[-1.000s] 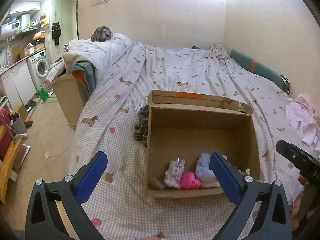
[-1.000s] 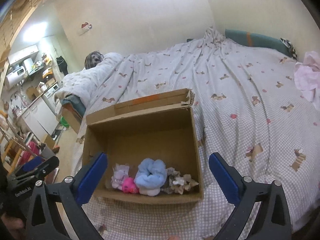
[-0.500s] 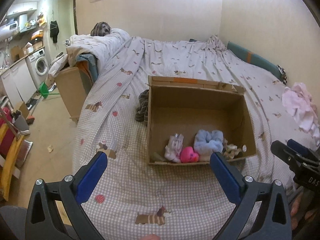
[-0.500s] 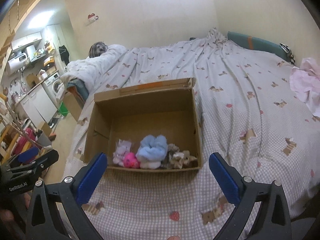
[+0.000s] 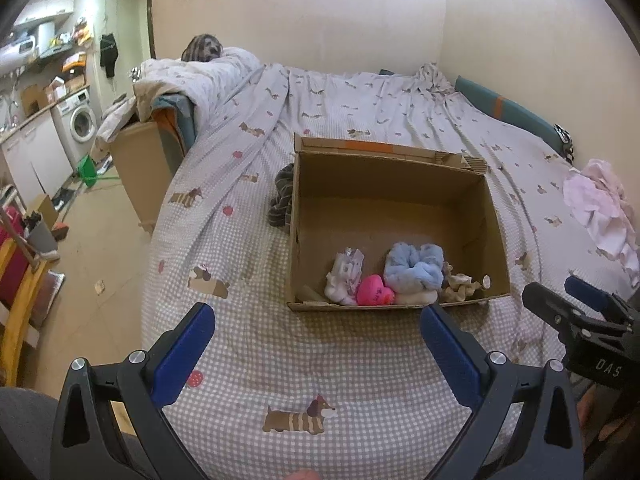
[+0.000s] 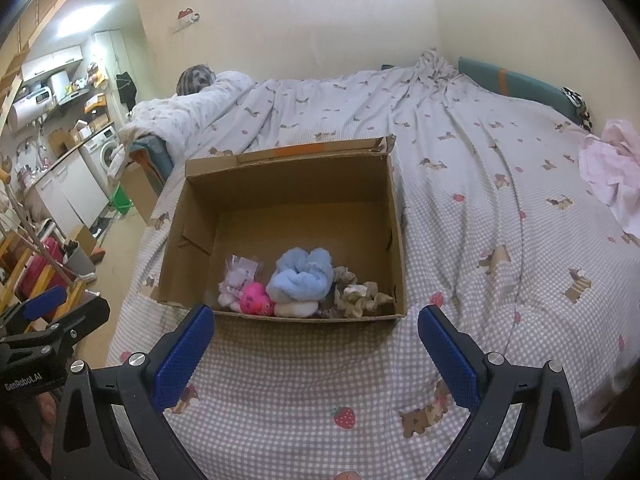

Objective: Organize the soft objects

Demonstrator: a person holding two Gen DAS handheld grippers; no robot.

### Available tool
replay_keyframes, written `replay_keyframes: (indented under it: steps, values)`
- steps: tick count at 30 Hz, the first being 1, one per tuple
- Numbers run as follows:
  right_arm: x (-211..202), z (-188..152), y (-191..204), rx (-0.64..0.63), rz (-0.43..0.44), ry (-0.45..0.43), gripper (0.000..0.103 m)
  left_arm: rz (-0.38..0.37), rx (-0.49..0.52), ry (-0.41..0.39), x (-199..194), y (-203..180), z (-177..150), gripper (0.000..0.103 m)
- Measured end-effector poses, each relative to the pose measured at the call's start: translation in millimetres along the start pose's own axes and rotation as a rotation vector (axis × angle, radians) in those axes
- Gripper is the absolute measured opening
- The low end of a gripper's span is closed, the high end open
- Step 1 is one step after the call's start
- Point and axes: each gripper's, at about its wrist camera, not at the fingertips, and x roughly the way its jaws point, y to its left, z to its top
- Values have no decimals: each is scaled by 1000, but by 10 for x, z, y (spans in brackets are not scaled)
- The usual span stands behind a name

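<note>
Both grippers hang over the near edge of the bed (image 5: 360,368), empty, each with its blue fingers (image 5: 184,354) spread wide apart: the left gripper (image 5: 316,360) fills the bottom of its own view, and the right gripper (image 6: 316,360) does the same in its view. At the centre of both frames sits the open cardboard box (image 5: 384,200), resting on the checked bedspread. The soft things lie bunched along the box's near wall: a white patterned sock bundle (image 5: 346,276) at the left, a pink heart plush (image 5: 374,290) next to it, a light blue fluffy roll (image 5: 414,266) atop something white, and a beige scrunchie-like piece (image 5: 460,282) toward the right corner. Judging by this, the packing step looks largely finished. A dark striped cloth (image 5: 282,196) lies just outside the box's left wall and a pink garment (image 5: 600,208) at the right edge of the frame; the next move probably calls for reaching for one of these.
</note>
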Motion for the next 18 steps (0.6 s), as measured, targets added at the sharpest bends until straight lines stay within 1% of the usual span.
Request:
replay_keyframes:
  steps: [18]
  values:
    - [53, -15, 39, -24, -13, 10, 103, -17, -19, 4, 21, 8, 12, 102]
